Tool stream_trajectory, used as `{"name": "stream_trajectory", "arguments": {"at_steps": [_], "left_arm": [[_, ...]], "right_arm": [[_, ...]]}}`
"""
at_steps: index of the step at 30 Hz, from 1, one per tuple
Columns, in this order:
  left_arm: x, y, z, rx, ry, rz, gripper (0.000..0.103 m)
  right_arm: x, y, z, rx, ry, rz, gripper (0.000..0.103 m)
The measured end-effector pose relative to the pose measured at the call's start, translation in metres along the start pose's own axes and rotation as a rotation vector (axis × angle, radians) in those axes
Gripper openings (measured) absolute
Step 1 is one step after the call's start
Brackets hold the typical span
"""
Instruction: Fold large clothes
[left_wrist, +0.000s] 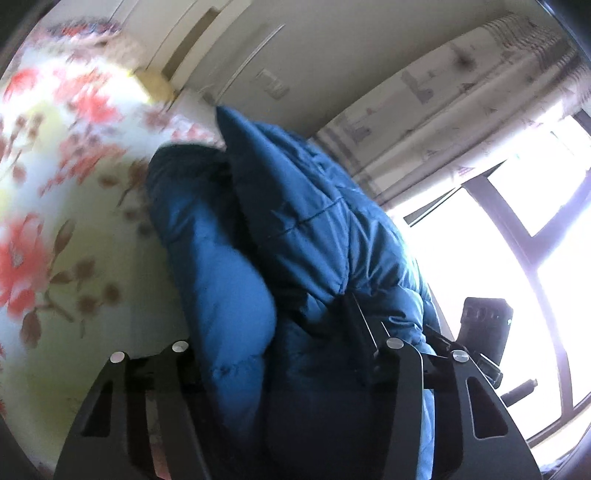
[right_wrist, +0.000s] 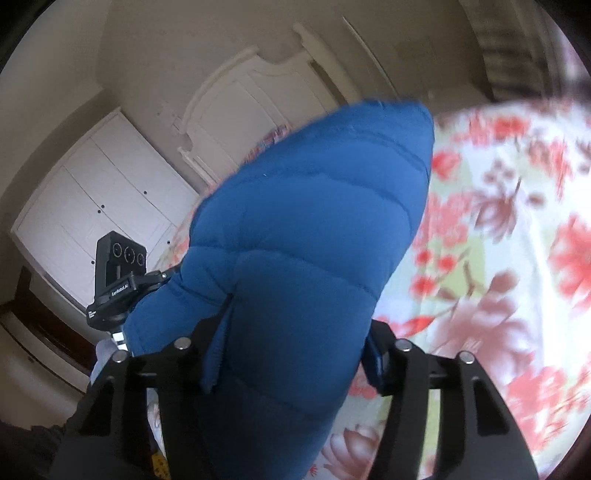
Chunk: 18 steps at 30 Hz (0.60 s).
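A blue quilted puffer jacket hangs between my two grippers, lifted off the bed. In the left wrist view my left gripper is shut on a bunch of its fabric, which fills the gap between the fingers. In the right wrist view the jacket bulges up in front of the camera, and my right gripper is shut on it too. The fingertips of both are buried in the fabric. The other gripper shows as a black device in each view.
A bed with a floral sheet lies under the jacket. A white headboard and white wardrobe stand by the wall. A bright window with a patterned curtain is on the right.
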<state>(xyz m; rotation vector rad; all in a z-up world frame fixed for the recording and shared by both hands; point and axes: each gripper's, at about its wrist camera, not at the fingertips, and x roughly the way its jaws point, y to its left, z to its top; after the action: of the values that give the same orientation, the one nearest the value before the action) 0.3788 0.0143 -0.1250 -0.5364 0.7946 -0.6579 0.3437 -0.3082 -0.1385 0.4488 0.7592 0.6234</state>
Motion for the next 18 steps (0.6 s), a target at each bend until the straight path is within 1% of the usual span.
{"name": "stream_trajectory", "arguments": {"at_steps": [2,3,5,8,9,10,11,13,14,15,16,17,18], "left_arm": [[0.007,-0.023,0.01,0.022,-0.029,-0.018,0.046],[0.009,-0.025,0.013,0.027,-0.035,-0.024,0.046],[0.026,-0.04,0.025,0.035,-0.048,-0.041,0.046],[0.062,-0.054,0.041,0.011,-0.047,-0.069,0.046],[0.073,-0.053,0.043,-0.002,-0.04,-0.073,0.046],[0.092,-0.052,0.044,-0.024,-0.016,-0.072,0.046],[0.1,-0.047,0.039,-0.029,0.003,-0.061,0.046],[0.134,-0.037,0.028,-0.065,0.08,-0.013,0.047],[0.141,-0.031,0.021,-0.077,0.088,-0.005,0.051],[0.141,-0.029,0.017,-0.075,0.072,-0.018,0.054],[0.139,-0.028,0.015,-0.071,0.068,-0.019,0.055],[0.137,-0.028,0.015,-0.073,0.076,-0.015,0.056],[0.136,-0.029,0.016,-0.071,0.082,-0.007,0.058]], "right_arm": [[-0.012,0.0,0.01,-0.033,-0.018,-0.004,0.056],[-0.019,-0.001,0.018,-0.054,-0.031,-0.011,0.056],[-0.031,-0.007,0.035,-0.076,-0.049,-0.026,0.056],[-0.047,-0.022,0.063,-0.1,-0.062,-0.062,0.056],[-0.051,-0.033,0.07,-0.1,-0.06,-0.07,0.057],[-0.052,-0.043,0.078,-0.091,-0.05,-0.075,0.057],[-0.051,-0.057,0.084,-0.075,-0.024,-0.088,0.057],[-0.046,-0.082,0.085,-0.034,0.015,-0.103,0.058],[-0.039,-0.102,0.081,0.01,0.053,-0.118,0.06],[-0.032,-0.114,0.076,0.034,0.086,-0.132,0.067],[-0.027,-0.124,0.069,0.047,0.095,-0.127,0.068],[-0.031,-0.13,0.063,0.063,0.063,-0.089,0.073],[-0.036,-0.132,0.061,0.08,0.044,-0.085,0.079]]}}
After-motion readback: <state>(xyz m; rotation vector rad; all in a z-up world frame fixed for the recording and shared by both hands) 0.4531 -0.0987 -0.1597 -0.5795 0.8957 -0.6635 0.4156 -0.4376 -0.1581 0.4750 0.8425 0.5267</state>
